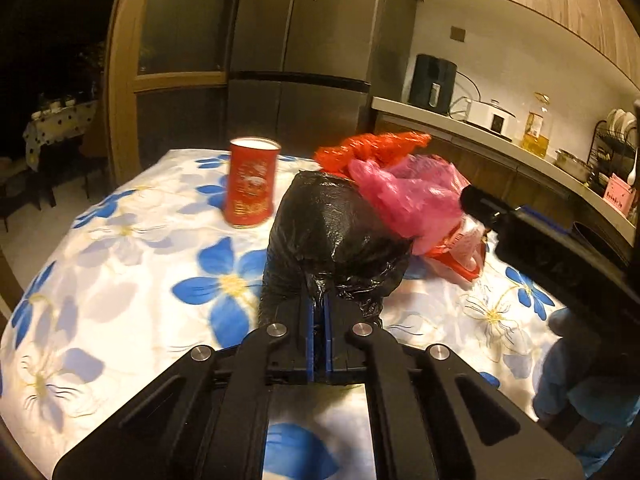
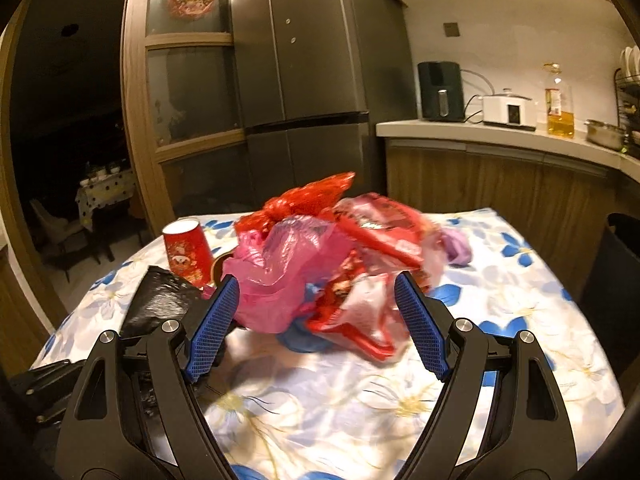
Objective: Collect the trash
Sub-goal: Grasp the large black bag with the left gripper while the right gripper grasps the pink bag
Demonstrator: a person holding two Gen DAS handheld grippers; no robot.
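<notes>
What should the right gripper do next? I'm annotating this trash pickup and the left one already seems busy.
Probably ease the right gripper forward and close on the pink bag. Its jaws stand open with the crumpled pink and red wrappers just ahead, while the left gripper is already pinched shut on the black bag.

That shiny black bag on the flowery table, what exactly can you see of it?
The black bag is thin, glossy, crinkled plastic, bulging upward as a rounded mound on the flowered tablecloth. The left gripper is shut on a pinched fold at its near edge. Pink and red plastic wrappers lie against its far right side. A red paper cup stands just left of it, apparently not touching. Its contents stay hidden.
</notes>
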